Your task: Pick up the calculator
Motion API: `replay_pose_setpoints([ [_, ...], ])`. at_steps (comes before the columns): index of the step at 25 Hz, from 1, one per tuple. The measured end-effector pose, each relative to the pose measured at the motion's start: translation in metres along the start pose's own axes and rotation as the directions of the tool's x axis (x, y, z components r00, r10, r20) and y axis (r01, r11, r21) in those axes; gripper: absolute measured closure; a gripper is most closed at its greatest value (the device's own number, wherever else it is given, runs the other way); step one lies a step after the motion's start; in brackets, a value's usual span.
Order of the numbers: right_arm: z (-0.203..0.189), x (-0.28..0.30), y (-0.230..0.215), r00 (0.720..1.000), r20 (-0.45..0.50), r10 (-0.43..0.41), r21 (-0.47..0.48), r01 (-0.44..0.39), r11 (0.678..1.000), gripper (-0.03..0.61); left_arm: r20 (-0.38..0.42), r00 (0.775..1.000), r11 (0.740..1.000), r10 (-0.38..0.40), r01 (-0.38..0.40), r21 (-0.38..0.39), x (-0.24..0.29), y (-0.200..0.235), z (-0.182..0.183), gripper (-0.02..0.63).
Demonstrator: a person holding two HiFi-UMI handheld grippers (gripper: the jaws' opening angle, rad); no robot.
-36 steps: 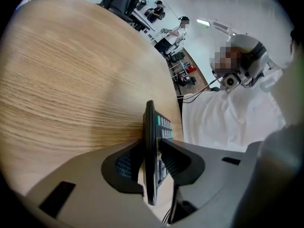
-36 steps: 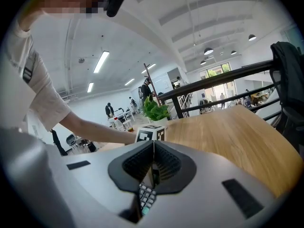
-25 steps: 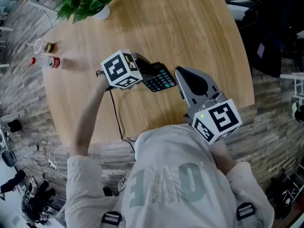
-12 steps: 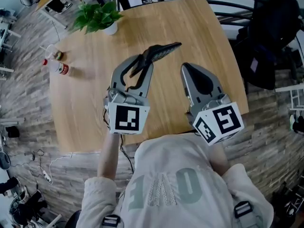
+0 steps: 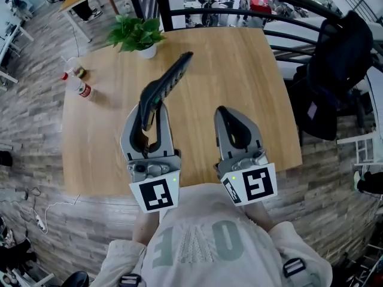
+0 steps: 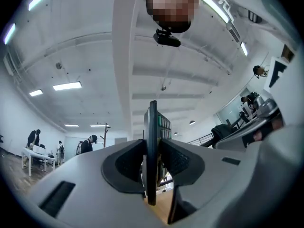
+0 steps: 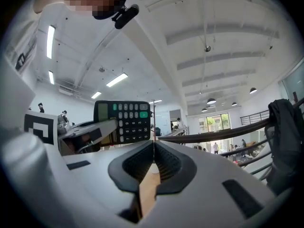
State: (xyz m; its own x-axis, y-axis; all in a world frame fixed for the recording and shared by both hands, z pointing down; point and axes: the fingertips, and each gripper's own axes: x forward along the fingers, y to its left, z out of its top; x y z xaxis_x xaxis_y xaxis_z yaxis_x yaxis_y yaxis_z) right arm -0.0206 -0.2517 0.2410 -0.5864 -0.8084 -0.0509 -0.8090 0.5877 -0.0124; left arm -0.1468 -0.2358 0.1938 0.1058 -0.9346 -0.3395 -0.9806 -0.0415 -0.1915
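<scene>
Left gripper view: left tongs (image 6: 152, 148) clamp calculator (image 6: 152, 120) edge-on, face mostly hidden.

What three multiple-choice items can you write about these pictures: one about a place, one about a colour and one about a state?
1. Where is the calculator?
A. On the floor
B. In the left gripper, held above the table
C. On a chair

2. What colour is the pot of the plant?
A. Black
B. Red
C. White

3. How do the jaws of the right gripper stand?
A. Shut, with nothing between them
B. Wide open
C. Shut on the calculator

Answers:
1 B: the left gripper view shows the pads pressing on both faces of the calculator, and the head view shows it raised over the table.
2 C: the pot under the green leaves is white.
3 A: the right gripper view shows the two pads meeting with nothing between them.
</scene>
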Motion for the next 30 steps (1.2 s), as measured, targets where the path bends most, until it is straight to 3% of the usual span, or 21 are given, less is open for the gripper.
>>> replay_pose_setpoints([
  [12, 0.005, -0.001, 0.013, 1.000, 0.016, 0.023, -0.058, -0.022, 0.998, 0.560, 0.021, 0.997, 0.997, 0.078, -0.078, -0.025, -0.014, 0.018, 0.003, 0.491],
  [30, 0.011, -0.022, 0.006, 1.000, 0.027, -0.003, -0.072, 0.005, 0.997, 0.560, 0.047, 0.997, 0.998, 0.061, -0.060, -0.011, -0.022, 0.001, 0.017, 0.491],
])
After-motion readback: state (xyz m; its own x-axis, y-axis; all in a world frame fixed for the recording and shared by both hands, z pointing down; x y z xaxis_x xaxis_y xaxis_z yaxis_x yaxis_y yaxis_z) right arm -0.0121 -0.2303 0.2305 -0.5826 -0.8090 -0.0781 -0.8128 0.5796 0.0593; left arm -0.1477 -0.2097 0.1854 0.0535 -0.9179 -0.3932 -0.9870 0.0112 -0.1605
